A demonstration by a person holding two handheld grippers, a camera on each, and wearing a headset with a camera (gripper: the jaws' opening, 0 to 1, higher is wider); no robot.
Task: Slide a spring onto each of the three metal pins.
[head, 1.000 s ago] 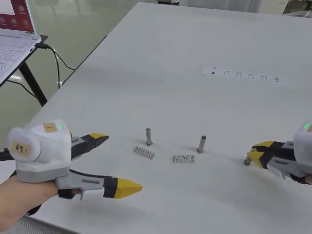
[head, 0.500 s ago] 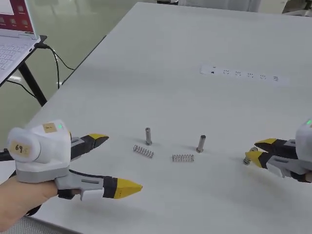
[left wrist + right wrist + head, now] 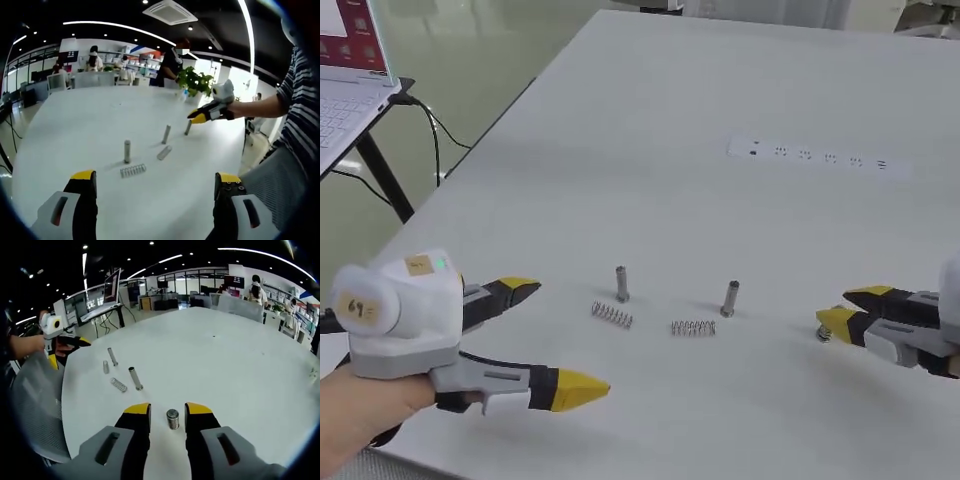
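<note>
Pin [image 3: 172, 418] — spring-wrapped — between right gripper [image 3: 168, 410] tips

left pin [image 3: 621, 283]: spring [image 3: 612, 314] before | middle pin [image 3: 730, 298]: second spring [image 3: 693, 327] before | right pin [image 3: 172, 418]: probably between right claw [image 3: 168, 410] tips

In the head view the right gripper [image 3: 834, 306] is being cut off by the right edge — and a pin [image 3: 822, 336] is being partly hidden behind its lower jaw tip. A laptop [image 3: 344, 100] is being cropped at left.
</note>
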